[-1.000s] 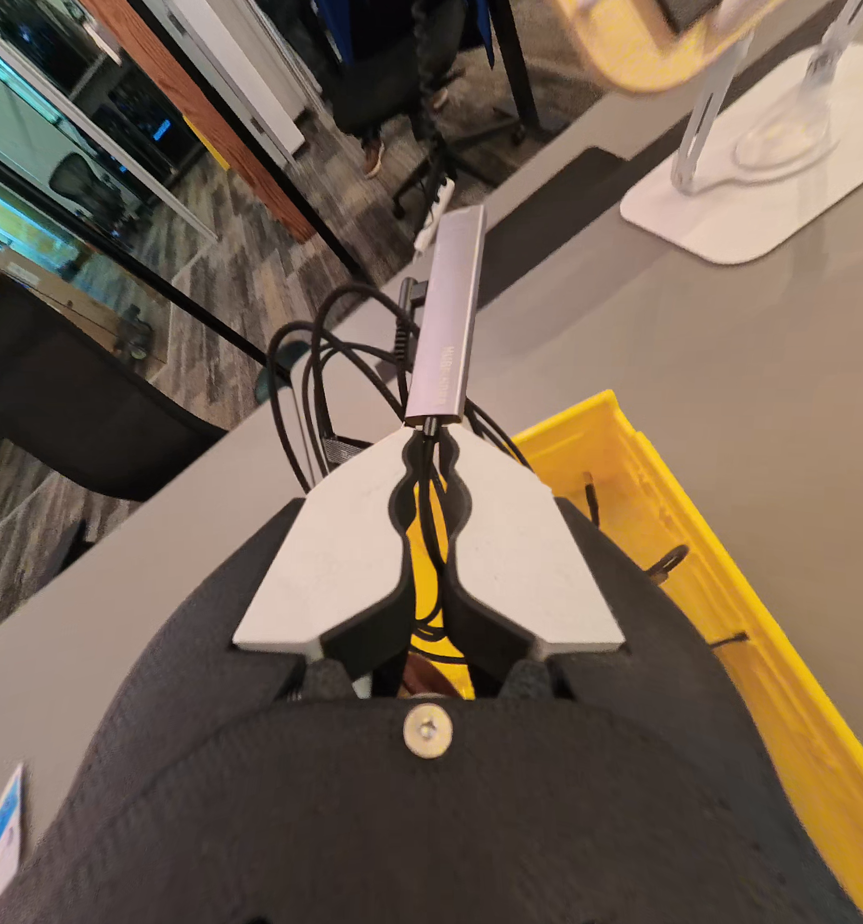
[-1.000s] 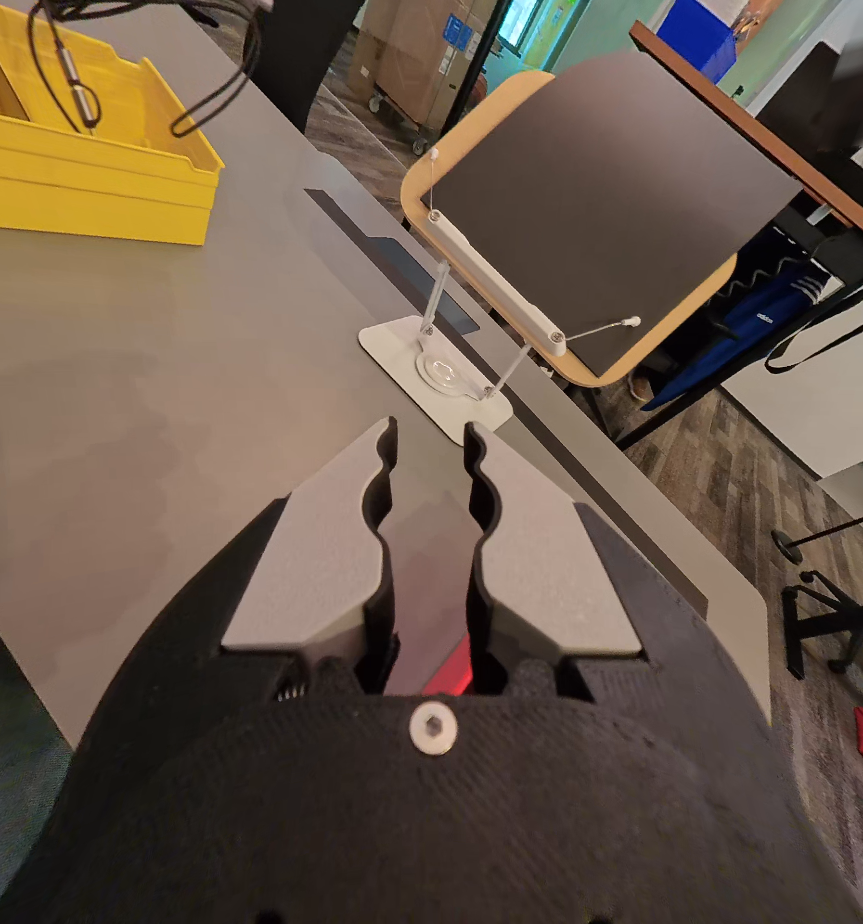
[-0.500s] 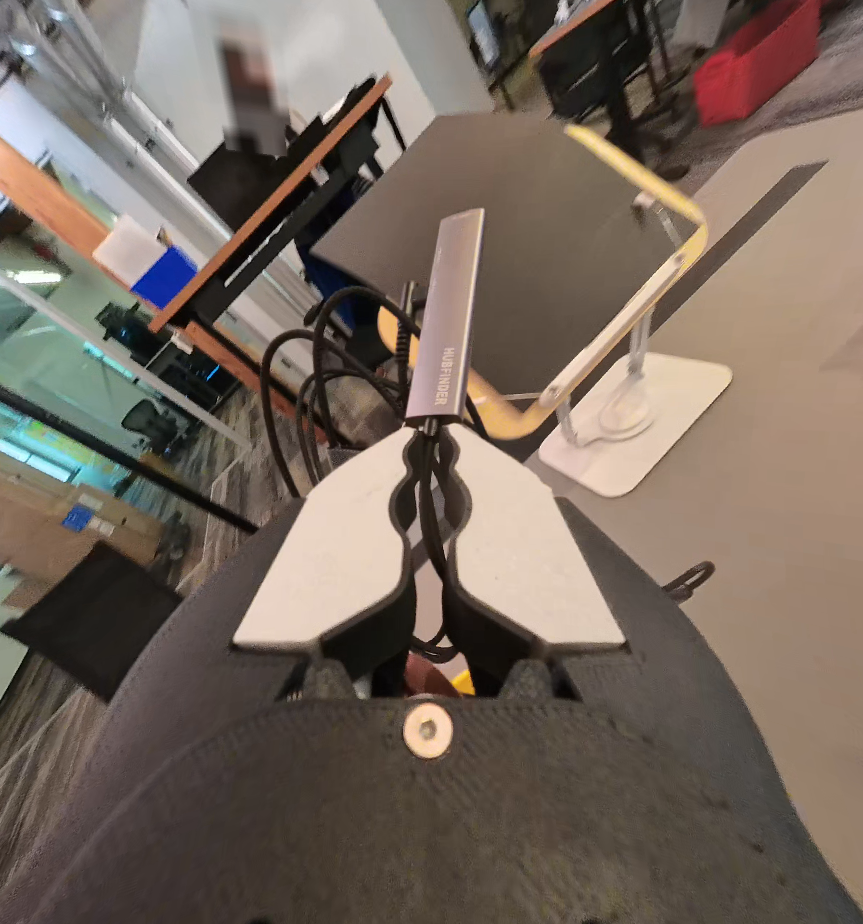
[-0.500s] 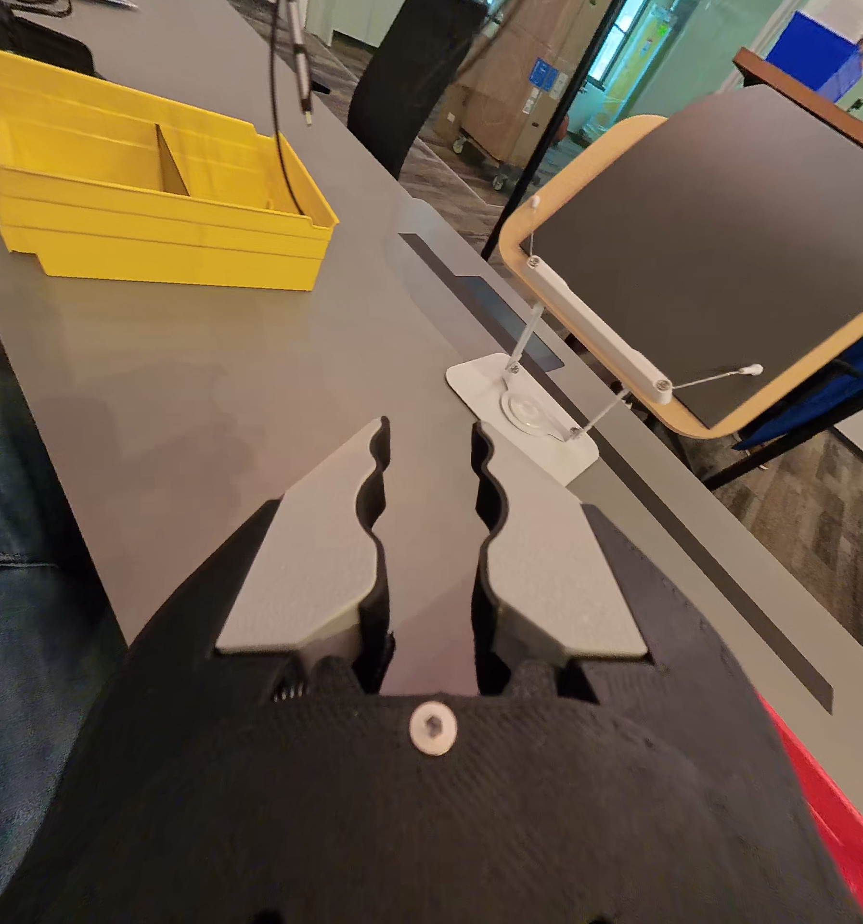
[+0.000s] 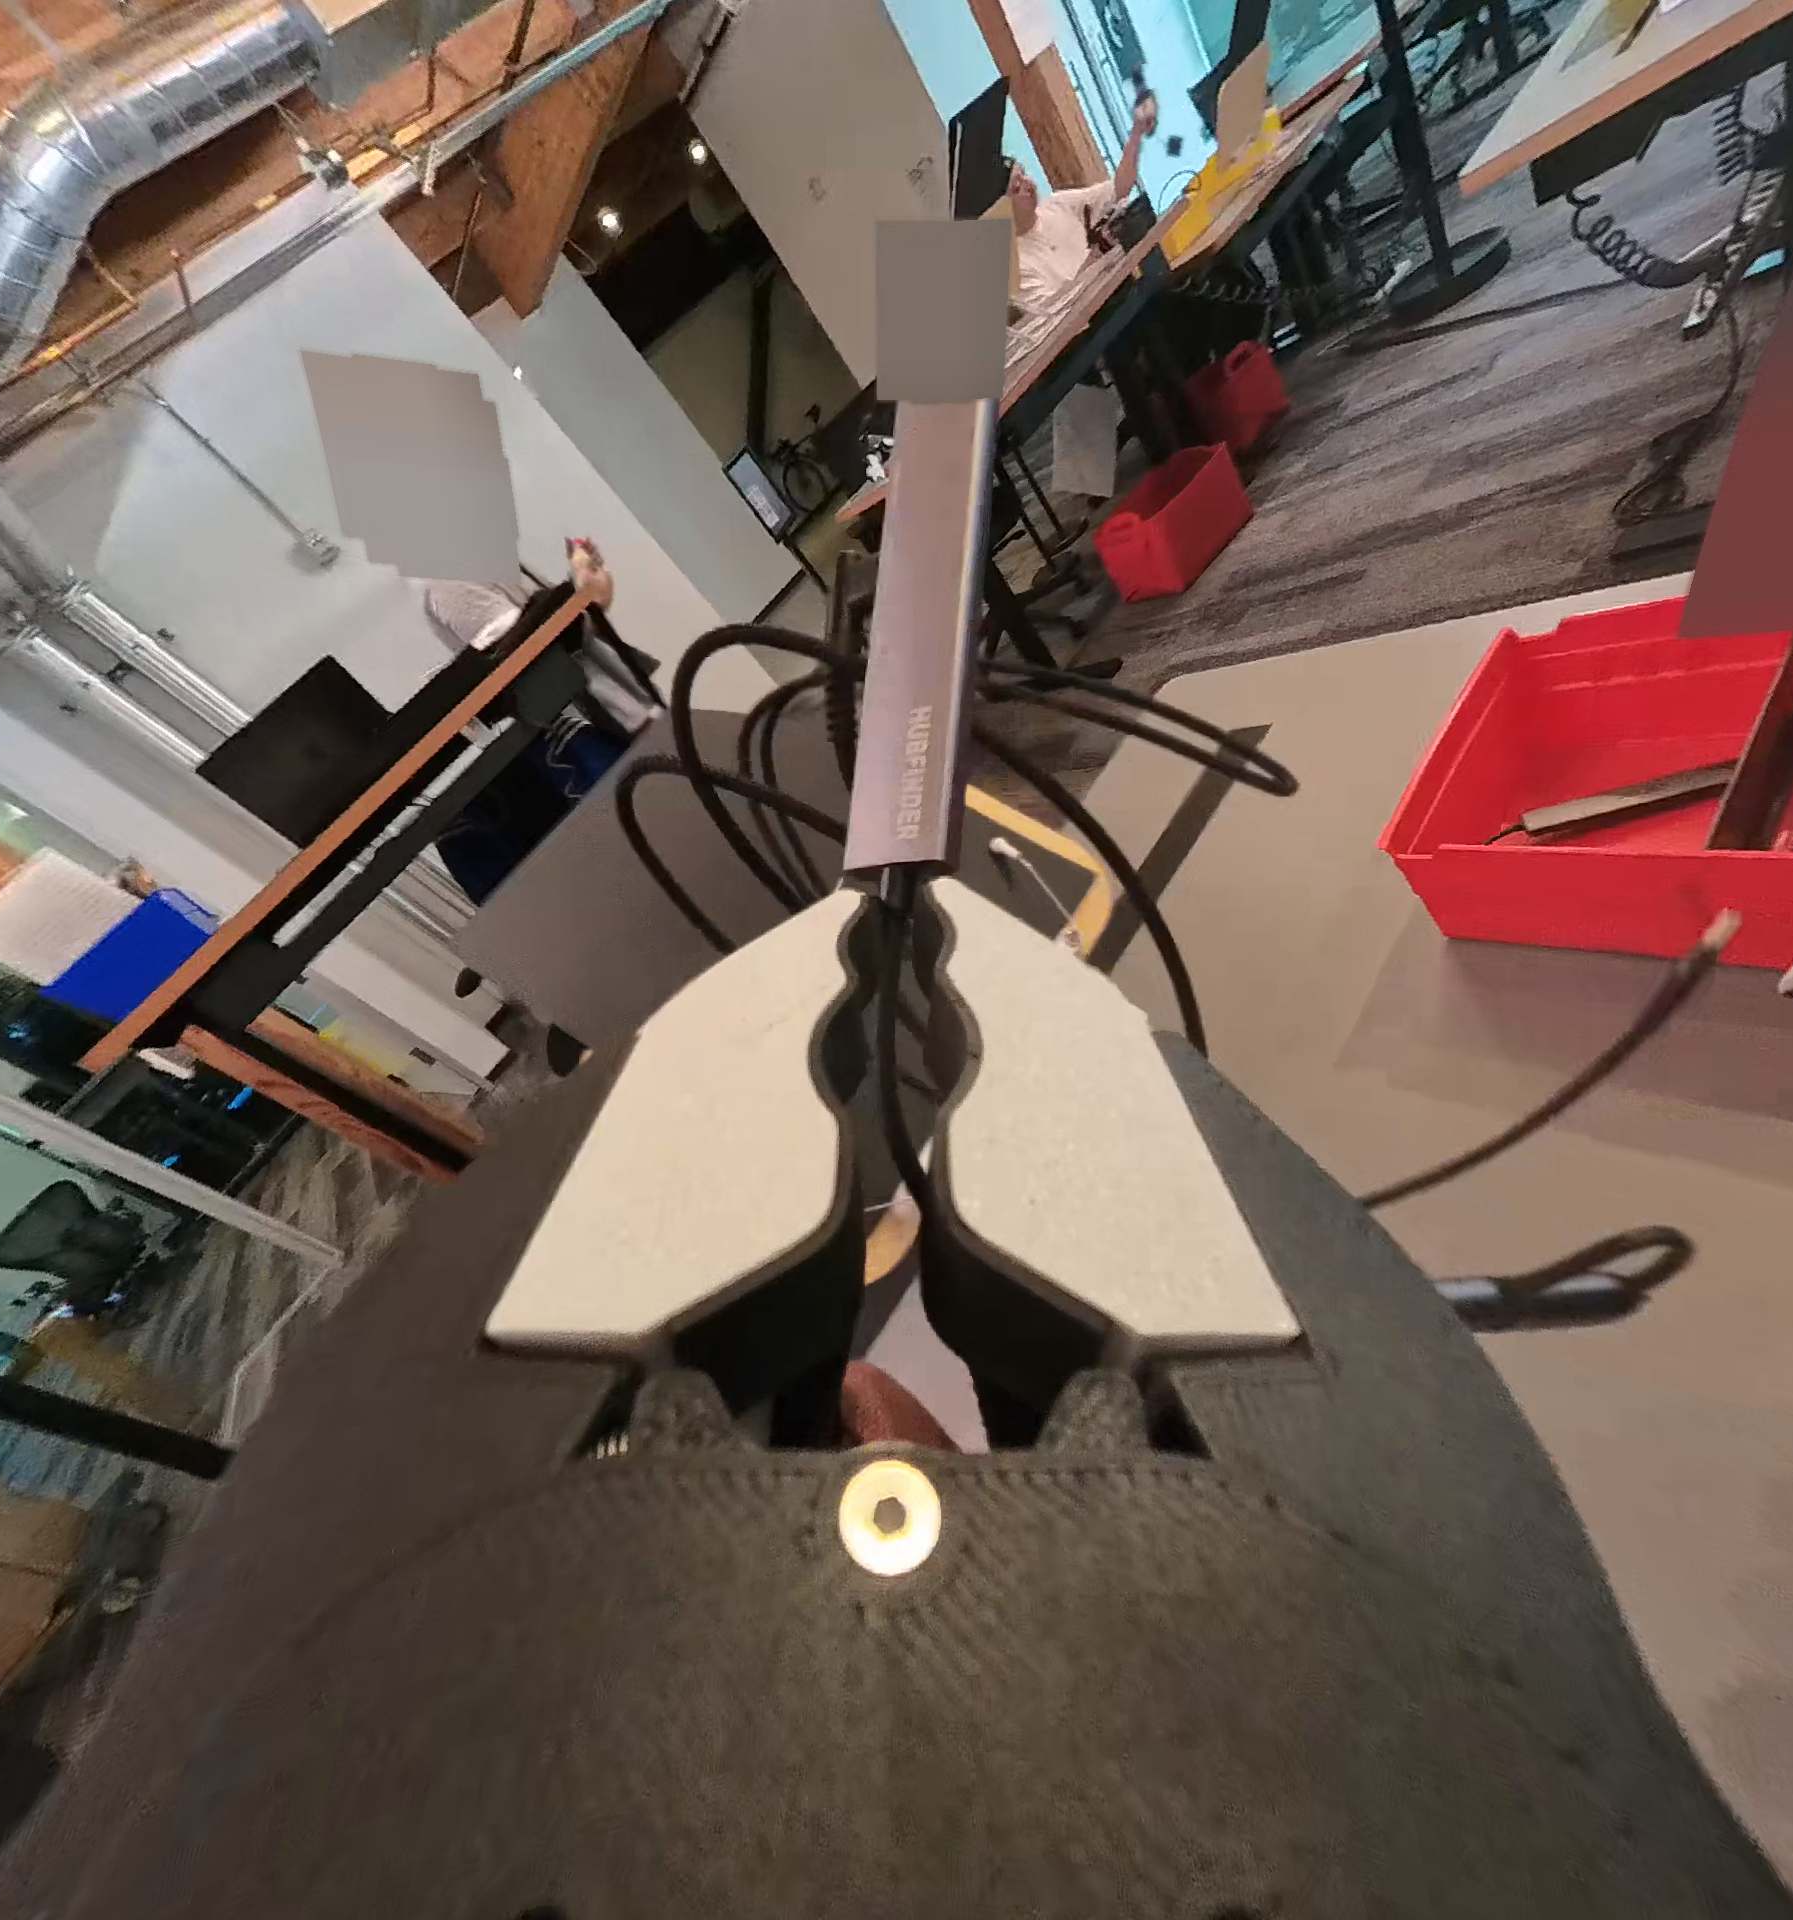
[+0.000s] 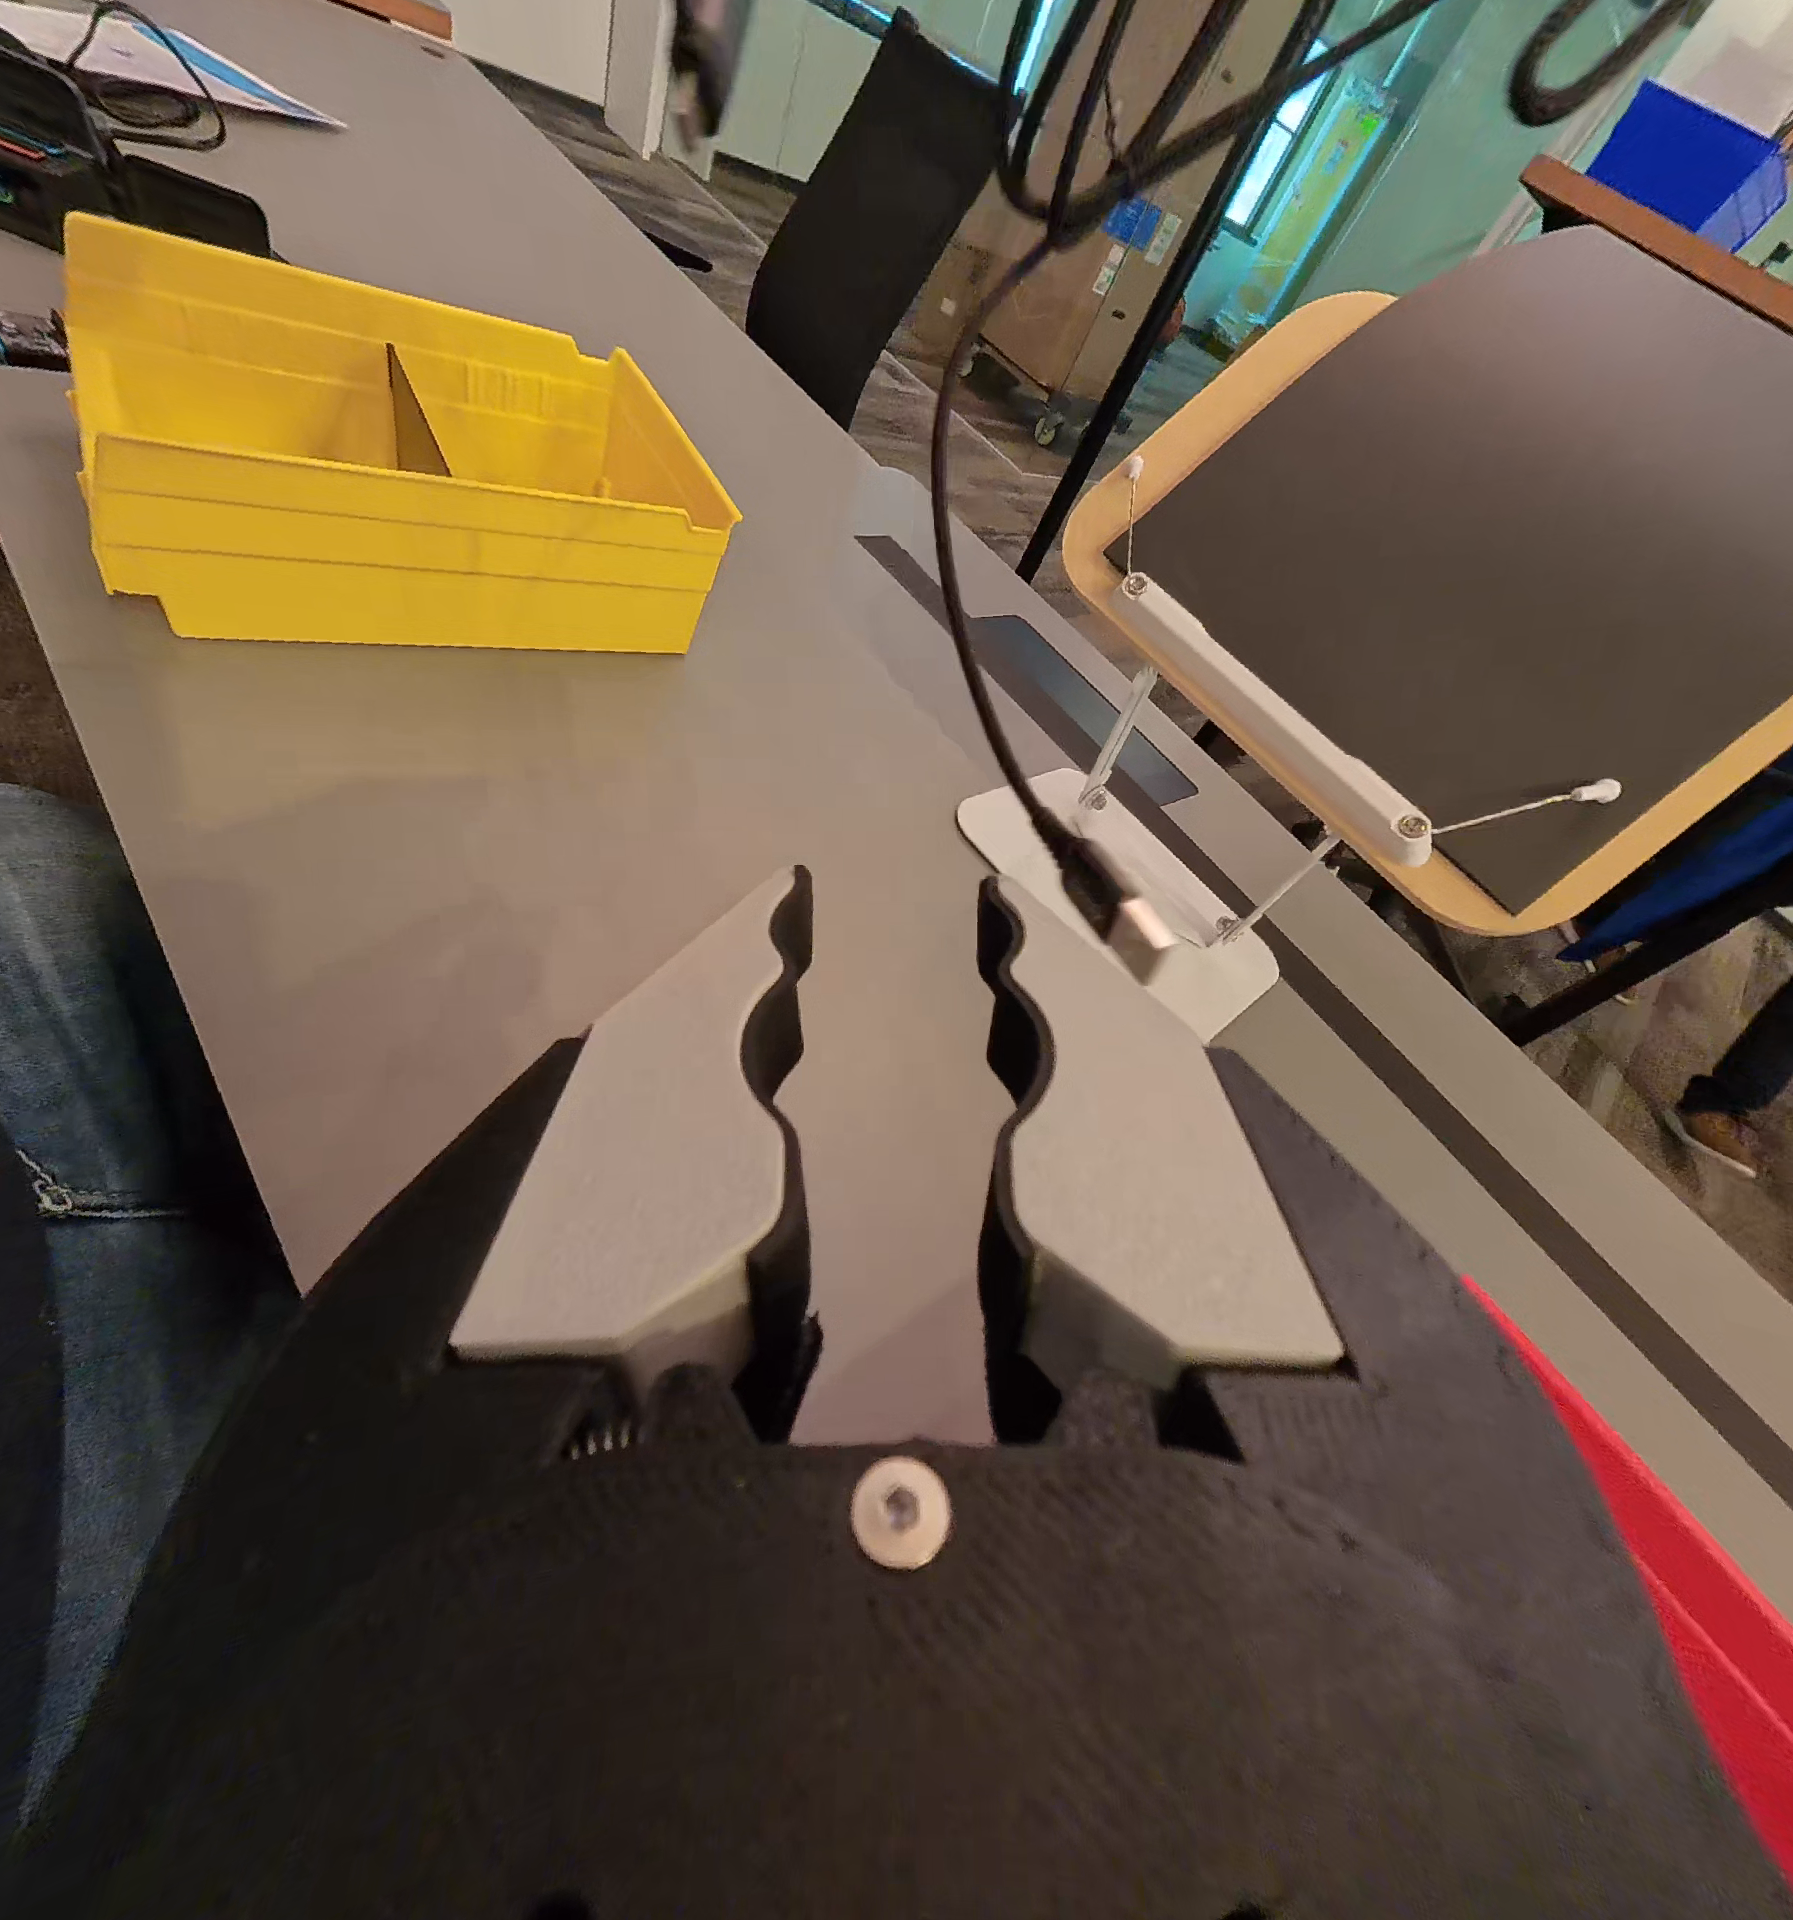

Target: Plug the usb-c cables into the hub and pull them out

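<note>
Left hand-held gripper (image 5: 897,914) clamped on the slim grey hub's (image 5: 928,644) cord, hub raised above bench (image 6: 580,790); black cables (image 5: 767,748) dangle; right hand-held gripper (image 6: 897,914) apart; red bin (image 5: 1619,779) newly in view.

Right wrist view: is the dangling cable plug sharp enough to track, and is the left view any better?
Right wrist view: plug slightly motion-smeared, cables at the top edge blurred; yellow bin sharp. Left wrist view: hub crisp, loose cable tip soft, edges fisheye-bent.

Left wrist view aims up across office; right wrist view looks down over table (image 6: 476,831).
</note>
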Demonstrator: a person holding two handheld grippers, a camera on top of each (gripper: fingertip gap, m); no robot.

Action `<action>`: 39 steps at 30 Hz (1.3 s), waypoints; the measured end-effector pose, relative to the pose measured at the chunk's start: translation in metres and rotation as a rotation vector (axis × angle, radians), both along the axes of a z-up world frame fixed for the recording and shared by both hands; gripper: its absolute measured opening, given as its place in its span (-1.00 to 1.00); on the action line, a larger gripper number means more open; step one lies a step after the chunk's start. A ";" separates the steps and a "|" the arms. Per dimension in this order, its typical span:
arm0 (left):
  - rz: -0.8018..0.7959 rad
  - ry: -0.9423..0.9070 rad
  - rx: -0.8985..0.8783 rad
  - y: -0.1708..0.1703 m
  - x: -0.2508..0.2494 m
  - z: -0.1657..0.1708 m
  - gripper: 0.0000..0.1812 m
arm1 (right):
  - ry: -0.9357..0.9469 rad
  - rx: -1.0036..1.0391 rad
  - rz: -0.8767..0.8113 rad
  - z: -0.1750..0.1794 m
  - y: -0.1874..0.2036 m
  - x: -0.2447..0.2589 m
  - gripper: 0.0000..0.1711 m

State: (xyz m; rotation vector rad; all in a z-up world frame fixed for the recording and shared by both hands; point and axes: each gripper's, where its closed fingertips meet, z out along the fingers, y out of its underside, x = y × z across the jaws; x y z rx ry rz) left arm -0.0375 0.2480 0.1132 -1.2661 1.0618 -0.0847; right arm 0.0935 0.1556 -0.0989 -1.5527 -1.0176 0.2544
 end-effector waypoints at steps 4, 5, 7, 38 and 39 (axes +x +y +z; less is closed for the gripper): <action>-0.005 0.018 -0.098 0.001 0.011 -0.052 -0.94 | 0.014 -0.036 -0.008 -0.012 -0.003 0.006 -0.66; -0.011 0.021 -0.140 0.001 0.014 -0.072 -0.94 | 0.009 -0.049 -0.010 -0.017 -0.003 0.007 -0.66; -0.001 0.031 -0.214 0.003 0.018 -0.115 -0.94 | 0.000 -0.075 -0.015 -0.029 -0.002 0.008 -0.67; -0.326 0.718 0.234 -0.055 0.025 -0.300 -0.93 | 0.116 -0.674 0.304 -0.102 0.041 -0.054 -0.84; -0.337 0.747 0.257 -0.055 0.023 -0.299 -0.93 | 0.139 -0.703 0.333 -0.101 0.038 -0.057 -0.89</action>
